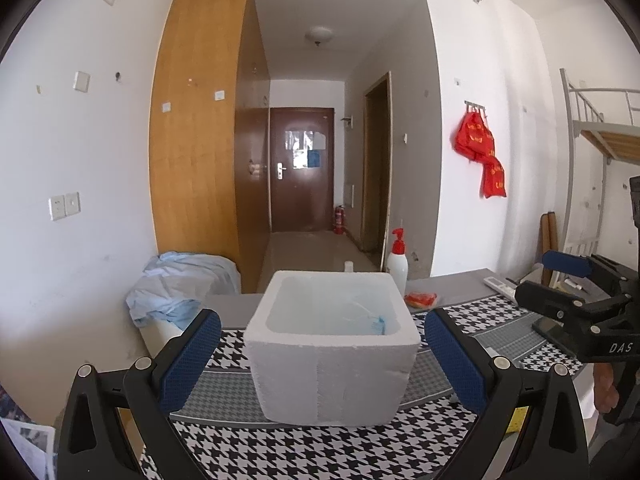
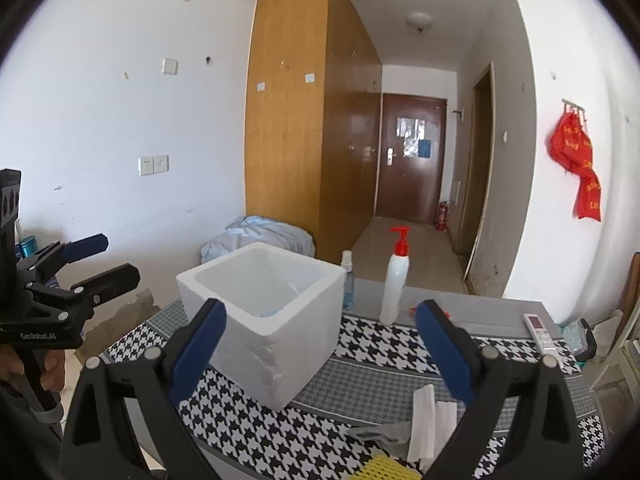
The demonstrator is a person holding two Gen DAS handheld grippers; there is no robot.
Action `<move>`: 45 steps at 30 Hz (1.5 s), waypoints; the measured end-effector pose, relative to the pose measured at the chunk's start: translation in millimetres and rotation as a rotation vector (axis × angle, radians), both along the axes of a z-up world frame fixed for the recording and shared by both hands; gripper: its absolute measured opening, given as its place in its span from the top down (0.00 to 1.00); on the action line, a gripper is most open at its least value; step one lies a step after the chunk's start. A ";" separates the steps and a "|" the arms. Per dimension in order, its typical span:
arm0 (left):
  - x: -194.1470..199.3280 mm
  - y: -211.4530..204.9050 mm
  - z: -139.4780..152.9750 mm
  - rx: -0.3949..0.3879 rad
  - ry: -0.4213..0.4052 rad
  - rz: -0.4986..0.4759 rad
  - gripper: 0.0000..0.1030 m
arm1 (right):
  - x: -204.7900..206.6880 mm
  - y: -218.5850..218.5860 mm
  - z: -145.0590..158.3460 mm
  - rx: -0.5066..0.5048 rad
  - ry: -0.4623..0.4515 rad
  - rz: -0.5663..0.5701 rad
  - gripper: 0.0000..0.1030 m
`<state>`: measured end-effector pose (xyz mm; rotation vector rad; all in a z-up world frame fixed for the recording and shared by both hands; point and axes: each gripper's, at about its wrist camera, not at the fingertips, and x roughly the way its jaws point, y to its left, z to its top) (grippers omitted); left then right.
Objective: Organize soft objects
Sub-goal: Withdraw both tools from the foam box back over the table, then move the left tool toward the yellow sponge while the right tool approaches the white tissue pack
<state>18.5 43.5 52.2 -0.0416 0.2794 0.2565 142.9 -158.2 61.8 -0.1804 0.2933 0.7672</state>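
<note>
A white foam box (image 1: 332,356) stands open-topped on a table covered by a houndstooth cloth (image 1: 320,448); something pale blue (image 1: 376,322) lies inside it against the far right inner wall, and what it is cannot be told. Just right of the box on the near cloth lie white folded tissues (image 2: 430,424), a grey soft piece (image 2: 384,434) touching them, and a yellow ribbed item (image 2: 384,470) at the table's front edge. Behind the box to the right stand a white pump bottle with a red top (image 2: 396,280) and, beside the box's far corner, a small clear bottle (image 2: 347,280). Further right lies a white remote (image 2: 540,332).

The left gripper (image 1: 322,360) stands wide open, its blue pads either side of the box without touching it. The right gripper (image 2: 320,354) is also spread wide, holding nothing, to the right of the box.
</note>
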 end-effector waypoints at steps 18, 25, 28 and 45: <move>1.2 -14.3 -25.1 -0.032 -0.024 -0.051 0.01 | -2.5 -15.3 -26.5 0.001 0.010 -0.055 0.05; 4.5 -19.2 -32.2 -0.037 -0.022 -0.068 0.01 | 1.3 -26.1 -33.1 0.030 0.029 -0.087 0.05; 5.8 -20.4 -34.4 -0.046 -0.024 -0.073 0.01 | 3.3 -27.9 -34.4 0.029 0.033 -0.099 0.05; 22.0 -52.3 -48.9 -0.018 0.017 -0.168 0.01 | 0.1 -56.4 -41.6 0.009 0.036 -0.193 0.05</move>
